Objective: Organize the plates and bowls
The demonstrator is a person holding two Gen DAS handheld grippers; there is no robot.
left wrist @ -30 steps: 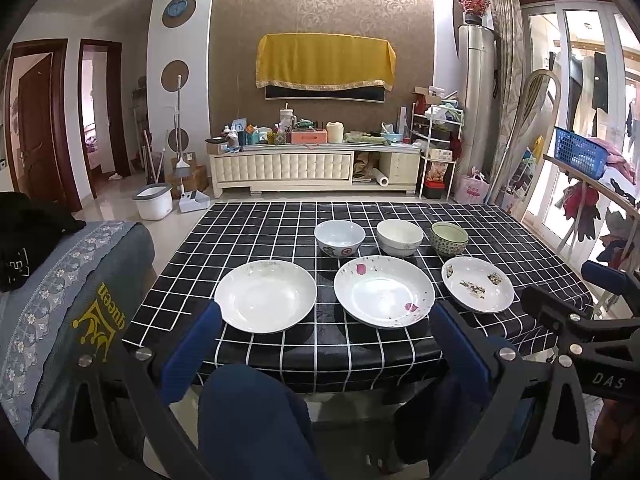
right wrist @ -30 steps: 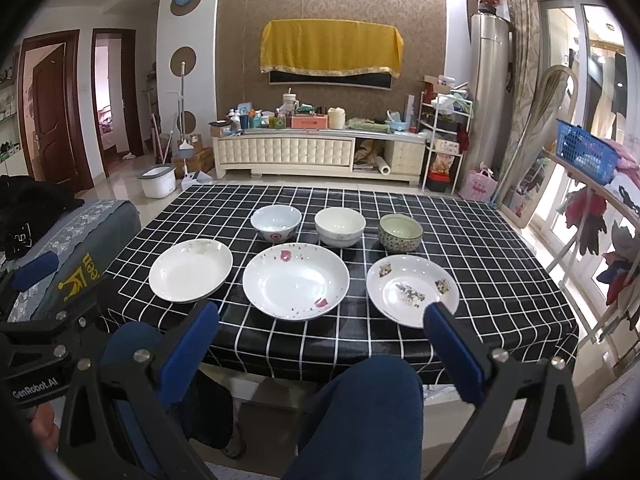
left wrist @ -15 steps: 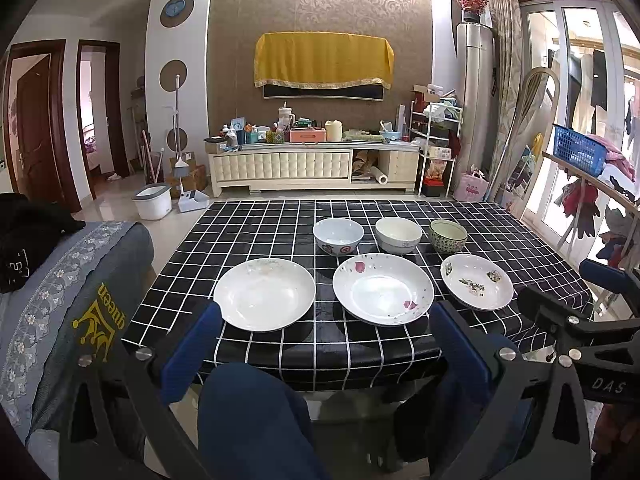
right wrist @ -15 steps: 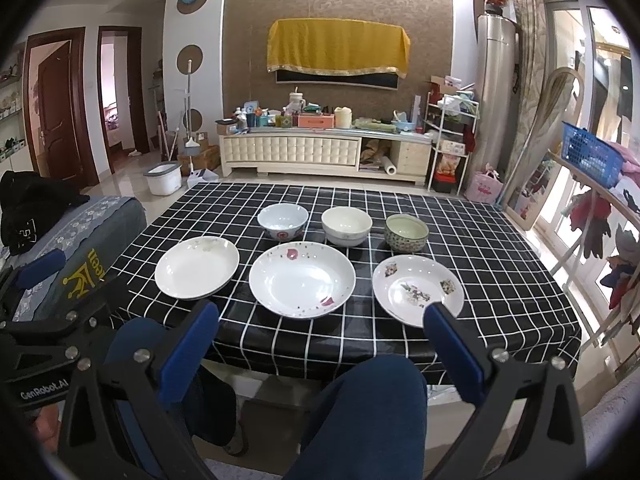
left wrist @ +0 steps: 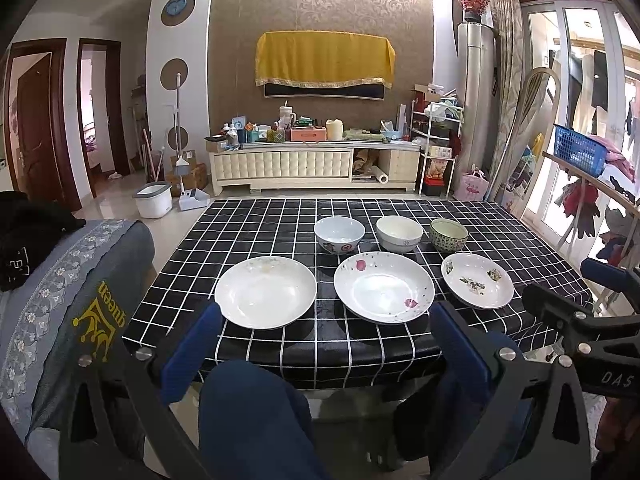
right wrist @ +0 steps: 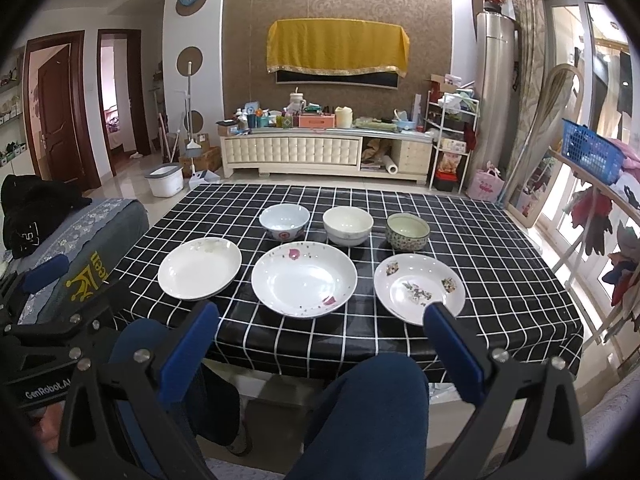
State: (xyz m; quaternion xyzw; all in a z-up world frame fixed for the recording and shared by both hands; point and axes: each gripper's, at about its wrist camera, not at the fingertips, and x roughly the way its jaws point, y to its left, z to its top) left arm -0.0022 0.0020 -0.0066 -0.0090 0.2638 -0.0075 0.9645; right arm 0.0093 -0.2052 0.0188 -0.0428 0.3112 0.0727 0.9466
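Observation:
Three plates lie in a row near the front edge of a black checked table [left wrist: 256,216]: a plain white plate [left wrist: 266,298] at left, a petal-dotted plate [left wrist: 384,287] in the middle, a flower-print plate [left wrist: 477,280] at right. Behind them stand a blue-white bowl [left wrist: 339,234], a cream bowl [left wrist: 399,233] and a green patterned bowl [left wrist: 448,234]. My left gripper [left wrist: 326,316] hangs open in front of the table edge, holding nothing. My right gripper [right wrist: 320,316] is open too, just short of the flower-print plate [right wrist: 419,288] and the middle plate [right wrist: 304,278].
A person's knees in blue trousers [left wrist: 256,408] sit below the table edge. A grey cushioned seat [left wrist: 72,300] stands to the left. A drying rack with a blue basket [left wrist: 578,154] runs along the right. A TV cabinet [left wrist: 312,164] lines the far wall.
Both grippers have drifted slightly forward and upward toward the table, so the dishes look a little nearer. Nothing on the table has moved.

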